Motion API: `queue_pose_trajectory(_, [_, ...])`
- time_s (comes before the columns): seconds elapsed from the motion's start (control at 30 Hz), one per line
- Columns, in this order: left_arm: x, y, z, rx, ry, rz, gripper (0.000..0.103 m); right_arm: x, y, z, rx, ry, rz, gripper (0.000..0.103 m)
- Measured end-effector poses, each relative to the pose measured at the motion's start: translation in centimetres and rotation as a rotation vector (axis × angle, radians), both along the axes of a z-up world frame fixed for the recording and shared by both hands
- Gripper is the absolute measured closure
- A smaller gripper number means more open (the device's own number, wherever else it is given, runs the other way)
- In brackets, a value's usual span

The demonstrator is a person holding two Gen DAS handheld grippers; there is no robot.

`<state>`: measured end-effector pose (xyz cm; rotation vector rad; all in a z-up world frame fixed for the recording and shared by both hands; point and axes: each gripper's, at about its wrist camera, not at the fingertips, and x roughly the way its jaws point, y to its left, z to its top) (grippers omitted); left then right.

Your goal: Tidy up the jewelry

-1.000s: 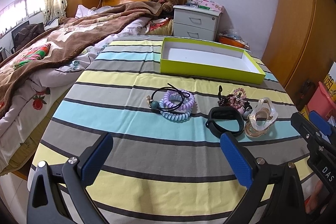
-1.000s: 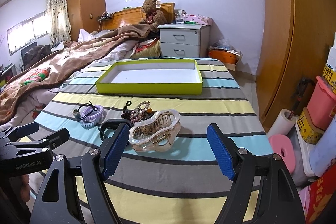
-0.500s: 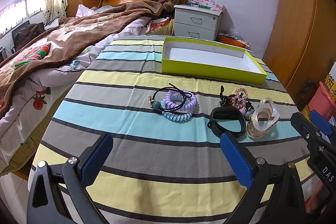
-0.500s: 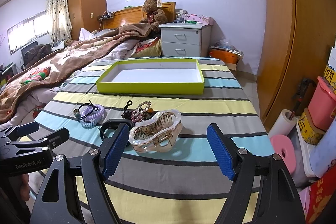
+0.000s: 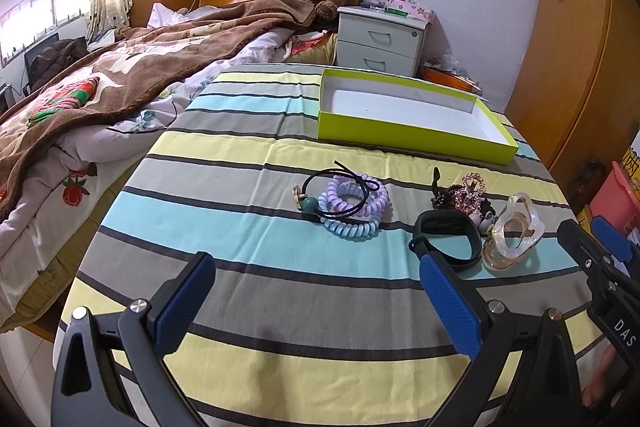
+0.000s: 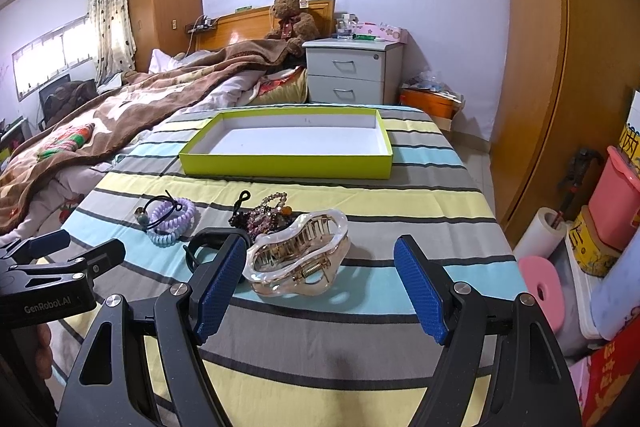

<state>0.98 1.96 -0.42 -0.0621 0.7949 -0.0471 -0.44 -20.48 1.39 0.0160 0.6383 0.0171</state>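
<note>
Both tongs gape, empty. Right tongs (image 6: 320, 289): clear claw clip (image 6: 298, 259) just ahead, off toward left pad; shift left, straddle, then close. Green tray (image 6: 286, 165) beyond; left tongs (image 5: 316, 303) idle

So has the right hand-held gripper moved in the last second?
Yes, slightly forward: in its own view the hair claw and green box sit a little larger and lower against the right hand-held gripper.

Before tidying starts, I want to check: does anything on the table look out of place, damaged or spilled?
Nothing looks damaged or spilled. The hair ties, black band, beaded pieces and clear hair claw lie loose on the cloth, outside the green box.
</note>
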Motion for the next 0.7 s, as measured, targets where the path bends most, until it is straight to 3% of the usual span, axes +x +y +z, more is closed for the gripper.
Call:
queue_pose_trajectory(0.33, [0.4, 0.3, -0.2, -0.007, 0.004, 0.004, 0.0, 0.4, 0.1, -0.2, -0.003, 0.008, 0.002, 0.027])
queue_pose_trajectory(0.7, [2.1, 2.8, -1.4, -0.088, 0.079, -0.014, 0.0, 2.1, -2.4, -0.6, 0.061, 0.053, -0.002, 0.027])
